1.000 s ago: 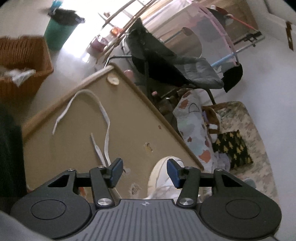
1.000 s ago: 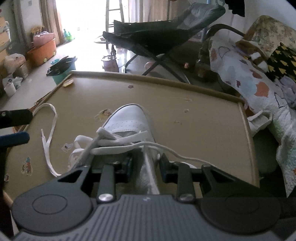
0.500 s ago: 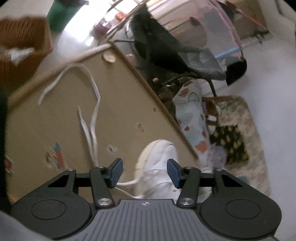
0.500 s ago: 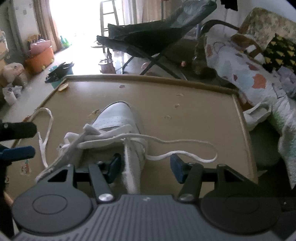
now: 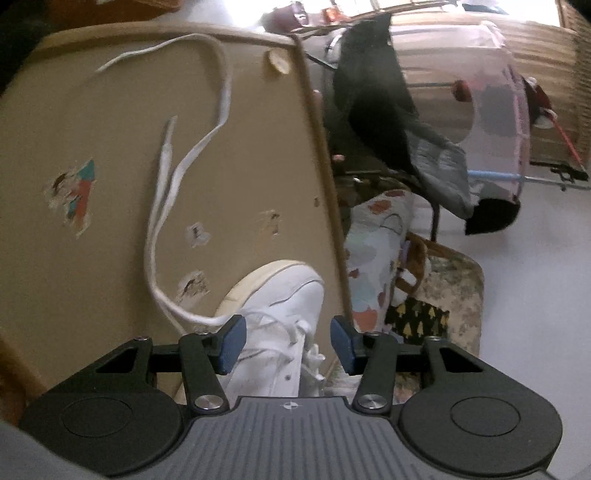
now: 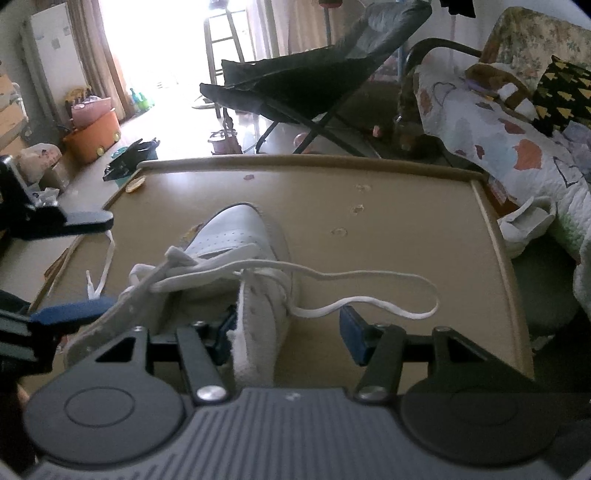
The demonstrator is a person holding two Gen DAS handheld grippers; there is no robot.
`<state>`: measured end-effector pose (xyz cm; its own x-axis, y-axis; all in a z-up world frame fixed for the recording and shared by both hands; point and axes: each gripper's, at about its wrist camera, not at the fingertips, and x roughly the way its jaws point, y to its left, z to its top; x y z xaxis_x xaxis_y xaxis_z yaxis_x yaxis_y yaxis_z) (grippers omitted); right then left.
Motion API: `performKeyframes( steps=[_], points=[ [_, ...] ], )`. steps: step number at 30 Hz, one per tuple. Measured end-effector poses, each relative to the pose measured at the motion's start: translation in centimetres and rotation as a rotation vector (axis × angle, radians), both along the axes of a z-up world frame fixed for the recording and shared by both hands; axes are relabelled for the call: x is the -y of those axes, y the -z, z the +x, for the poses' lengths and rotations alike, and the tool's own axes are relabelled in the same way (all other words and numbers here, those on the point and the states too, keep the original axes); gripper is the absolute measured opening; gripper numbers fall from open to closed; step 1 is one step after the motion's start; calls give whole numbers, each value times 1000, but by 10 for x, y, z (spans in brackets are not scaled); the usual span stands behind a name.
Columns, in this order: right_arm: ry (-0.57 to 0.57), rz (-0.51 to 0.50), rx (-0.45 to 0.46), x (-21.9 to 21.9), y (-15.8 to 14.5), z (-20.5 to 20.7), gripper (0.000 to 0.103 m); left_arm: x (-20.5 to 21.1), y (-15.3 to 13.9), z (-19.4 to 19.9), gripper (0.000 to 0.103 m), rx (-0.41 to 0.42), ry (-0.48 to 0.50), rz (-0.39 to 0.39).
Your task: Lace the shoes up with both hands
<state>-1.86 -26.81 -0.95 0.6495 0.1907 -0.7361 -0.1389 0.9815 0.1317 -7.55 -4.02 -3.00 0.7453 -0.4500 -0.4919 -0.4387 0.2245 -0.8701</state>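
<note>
1. A tan table [image 6: 406, 206] with a raised rim stands in the middle of the room. Its top has small worn spots.
2. A black folding chair [image 6: 317, 77] stands behind the table.
3. Very bright light comes in at the back and shines on the pale floor [image 6: 173, 110].
4. An orange tub [image 6: 94, 138] on wheels sits on the floor at the left.
5. A quilt [image 6: 509, 144] with hearts lies on a flowery couch [image 6: 532, 33] at the right.
6. A black pillow [image 6: 565, 92] with yellow trees sits there too.
</note>
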Motion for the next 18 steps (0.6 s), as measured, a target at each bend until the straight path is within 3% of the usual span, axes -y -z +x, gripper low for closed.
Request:
performKeyframes(
  steps=[9, 14, 16, 17, 18],
  points=[
    [-4, 18, -2, 3, 1, 2, 58, 20, 0, -17, 51, -110, -61, -188],
    [-7, 18, 1, 4, 2, 2, 58, 30, 11, -18, 50, -135, -131, -246],
    [-8, 15, 3, 3, 2, 2, 58, 30, 12, -19, 39, -150, -138, -227],
    [-8, 15, 4, 3, 2, 2, 58, 30, 13, -20, 29, -158, -142, -218],
    [-8, 15, 4, 3, 2, 2, 58, 30, 14, -20, 27, -164, -146, -212]
  ],
)
